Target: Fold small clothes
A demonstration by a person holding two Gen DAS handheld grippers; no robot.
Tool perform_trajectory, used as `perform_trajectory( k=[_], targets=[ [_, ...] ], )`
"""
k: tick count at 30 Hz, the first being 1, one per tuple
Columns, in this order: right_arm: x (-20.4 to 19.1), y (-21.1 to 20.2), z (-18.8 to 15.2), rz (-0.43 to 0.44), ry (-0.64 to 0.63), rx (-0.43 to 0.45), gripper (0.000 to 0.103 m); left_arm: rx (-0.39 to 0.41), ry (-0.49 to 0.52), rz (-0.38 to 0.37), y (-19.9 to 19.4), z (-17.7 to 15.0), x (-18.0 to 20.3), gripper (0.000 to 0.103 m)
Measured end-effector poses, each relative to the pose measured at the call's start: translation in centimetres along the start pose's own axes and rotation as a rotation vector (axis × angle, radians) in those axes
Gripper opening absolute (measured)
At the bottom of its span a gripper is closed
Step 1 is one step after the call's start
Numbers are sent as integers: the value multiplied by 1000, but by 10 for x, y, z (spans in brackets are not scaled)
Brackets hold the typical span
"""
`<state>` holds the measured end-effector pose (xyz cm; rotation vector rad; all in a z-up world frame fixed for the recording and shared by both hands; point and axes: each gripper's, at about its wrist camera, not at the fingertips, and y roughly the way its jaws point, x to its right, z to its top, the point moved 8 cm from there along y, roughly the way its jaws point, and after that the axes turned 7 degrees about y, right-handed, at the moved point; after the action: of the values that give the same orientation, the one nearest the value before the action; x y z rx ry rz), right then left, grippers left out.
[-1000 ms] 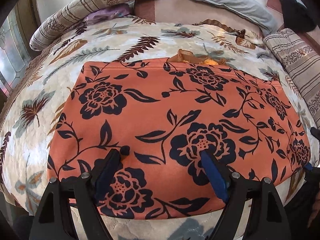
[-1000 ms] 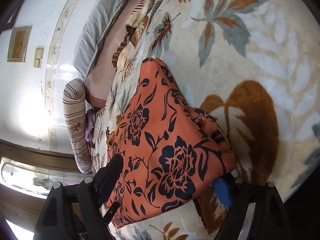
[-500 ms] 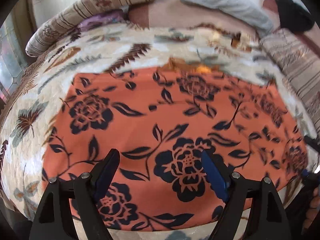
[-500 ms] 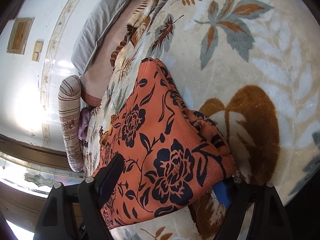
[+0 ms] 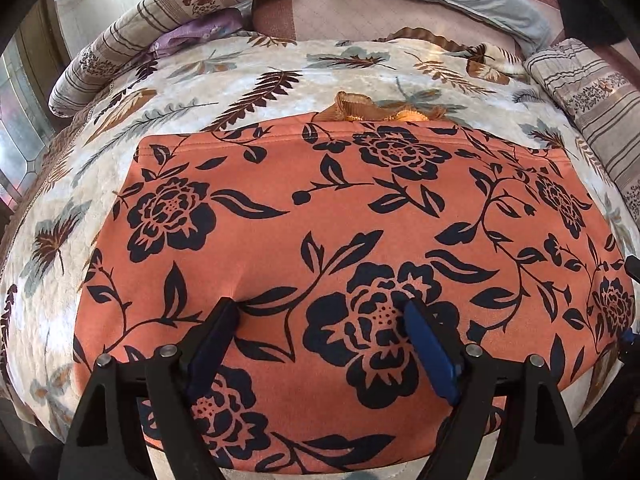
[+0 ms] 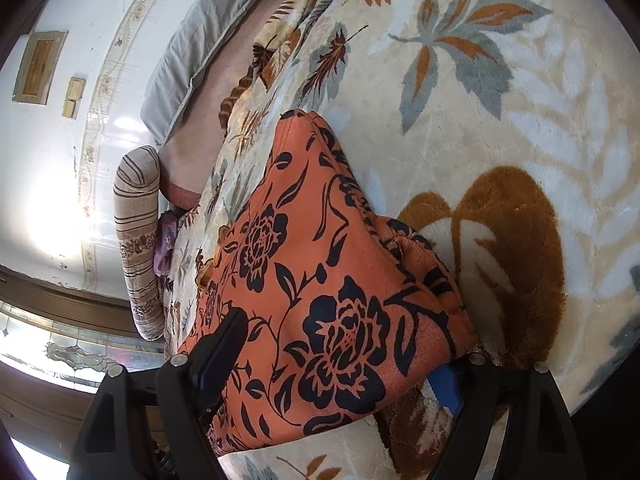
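Left gripper (image 5: 320,320), jaws wide apart, fingertips resting on the orange black-flowered folded garment (image 5: 340,220). Right gripper (image 6: 340,356), jaws wide apart, straddles the garment's corner. Garment lies flat on the cream leaf-patterned plush blanket (image 5: 240,80); striped bolster pillow (image 5: 180,8) beyond, far left.

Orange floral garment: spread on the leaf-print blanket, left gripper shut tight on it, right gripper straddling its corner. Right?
One thing is off: the left gripper is open, not shut. The left wrist view shows its jaws spread wide, tips resting on the orange floral garment with no fold pinched between them. The rest holds: the garment lies on the leaf-print blanket, and the right gripper straddles its corner.
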<state>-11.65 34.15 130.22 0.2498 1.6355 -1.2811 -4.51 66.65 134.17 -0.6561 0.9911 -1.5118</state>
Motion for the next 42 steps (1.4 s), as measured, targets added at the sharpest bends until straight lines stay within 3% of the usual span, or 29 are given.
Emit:
perform_trajectory(
  k=[5, 12, 19, 20, 21, 22, 25, 27, 29, 30, 31, 32, 34, 35, 36, 40, 42],
  targets=[
    [0, 0, 0, -12, -12, -3, 82, -1, -2, -2, -1, 0, 0, 85],
    [5, -1, -2, -92, -36, 1, 56, 0, 8, 1, 0, 0, 0, 86],
    [5, 1, -2, -71, -17, -8, 62, 4, 13, 2, 3, 1, 1, 87],
    [4, 1, -3, -68, -23, -7, 57, 5, 13, 4, 3, 1, 1, 87],
    [-3, 0, -5, -71, -65, -15, 13, 6, 14, 5, 3, 1, 1, 87],
    [-10, -1, -8, -80, -98, -19, 8, 7, 15, 7, 3, 1, 1, 87],
    [-51, -26, -14, -90, -258, 73, 8, 12, 19, 7, 4, 0, 1, 88],
    [-60, -26, -18, -96, -286, 71, 12, 8, 17, 11, 4, 0, 1, 88],
    [-34, -14, -13, -164, -211, 54, 15, 0, 14, 7, 3, 1, 1, 88],
    [-9, -2, -13, -174, -92, 4, 19, -1, 16, 5, 2, 1, 1, 88],
    [4, 2, -17, -135, -5, -36, 22, -1, 16, 1, 2, 1, 1, 88],
    [12, 3, -18, -68, 67, -50, 28, 1, 8, -5, 0, 1, -1, 88],
    [9, -5, -18, -24, 72, -24, 43, 1, -3, -7, -2, 1, -3, 88],
    [3, -7, -17, -9, 57, -17, 65, 1, -8, -7, -5, 0, -4, 88],
    [-5, -8, -16, 22, 46, -8, 80, 4, -14, -10, -6, 1, -5, 88],
    [-8, 2, -14, 29, 51, -24, 80, 0, -21, -18, -6, 0, -6, 88],
    [-6, 8, -14, 18, 54, -19, 73, -3, 6, -4, -1, -3, -4, 88]
  ],
)
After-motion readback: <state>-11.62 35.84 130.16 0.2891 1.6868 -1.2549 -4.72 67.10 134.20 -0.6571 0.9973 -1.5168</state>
